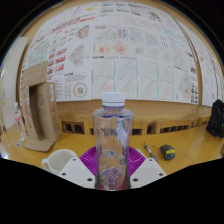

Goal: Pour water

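A clear plastic water bottle [112, 135] with a white cap stands upright between my fingers. Both fingers [73, 171] press on its lower body, so my gripper [112, 172] is shut on the bottle. The magenta pads show at either side of the bottle. A white cup [57, 160] stands on the yellow table [190, 150], just left of the left finger and beside the bottle. The bottle's base is hidden below the fingers.
A cardboard box [38, 112] stands at the left on the table. A small dark and yellow object [167, 152] lies to the right of the bottle, and a black object [216, 118] sits at the far right. A wall of papers [120, 50] rises behind.
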The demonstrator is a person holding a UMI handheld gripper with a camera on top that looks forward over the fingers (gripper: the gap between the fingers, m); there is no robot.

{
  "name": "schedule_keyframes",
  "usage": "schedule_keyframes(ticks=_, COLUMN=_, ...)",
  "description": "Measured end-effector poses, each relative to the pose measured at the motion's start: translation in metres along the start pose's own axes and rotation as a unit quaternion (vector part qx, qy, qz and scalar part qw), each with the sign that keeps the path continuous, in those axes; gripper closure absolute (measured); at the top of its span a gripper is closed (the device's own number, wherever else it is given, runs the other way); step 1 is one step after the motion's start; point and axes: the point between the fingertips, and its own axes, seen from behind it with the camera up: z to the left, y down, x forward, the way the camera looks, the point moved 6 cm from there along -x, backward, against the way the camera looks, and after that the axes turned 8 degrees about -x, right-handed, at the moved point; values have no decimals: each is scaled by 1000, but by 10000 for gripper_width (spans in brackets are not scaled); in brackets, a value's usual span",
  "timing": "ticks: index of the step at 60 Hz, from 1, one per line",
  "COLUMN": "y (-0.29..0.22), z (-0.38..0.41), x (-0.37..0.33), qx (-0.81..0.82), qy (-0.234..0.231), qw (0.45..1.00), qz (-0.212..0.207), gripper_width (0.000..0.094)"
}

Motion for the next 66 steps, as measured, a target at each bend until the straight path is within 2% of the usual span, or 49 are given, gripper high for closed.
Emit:
schedule_keyframes(ticks=2, y=9, z=1, x=1, qx=-4, qy=1, qw=1000, qz=11, gripper_width=592)
schedule_keyframes(ticks=3, y=4, z=0, x=0, qx=-3, qy=4, qw=1000, qz=-5, gripper_width=582)
schedule_keyframes(ticks=8, y=8, z=0, x=-2, qx=2, qy=7, qw=1000, qz=-1, gripper_width=584)
schedule_keyframes(ticks=12, y=8, z=1, x=-2, qx=-4, qy=8, qw=1000, qz=0, gripper_width=498)
schedule_keyframes(ticks=17, y=8, z=1, x=-2, qx=-11, qy=7, qw=1000, qz=25, gripper_width=410)
schedule_keyframes(ticks=22, y=11, z=2, x=-11, qx=-6, qy=10, qw=999, qz=53, gripper_width=63)
schedule_keyframes(ticks=24, y=9, z=1, x=-18, qx=-4, qy=16, qw=998, qz=63, gripper_width=108)
schedule_keyframes(ticks=28, y=6, z=2, x=-36, qx=-8, qy=29, qw=996, qz=79, gripper_width=74)
schedule_keyframes(ticks=34, y=0, z=11, x=-76, qx=-16, qy=35, qw=995, qz=96, gripper_width=83)
schedule_keyframes(ticks=47, y=-1, z=53, x=-208, qx=2, qy=49, qw=989, qz=136, gripper_width=85)
schedule_keyframes(ticks=66, y=-7, z=121, x=-405, qx=-21, qy=72, qw=987, qz=145, gripper_width=83)
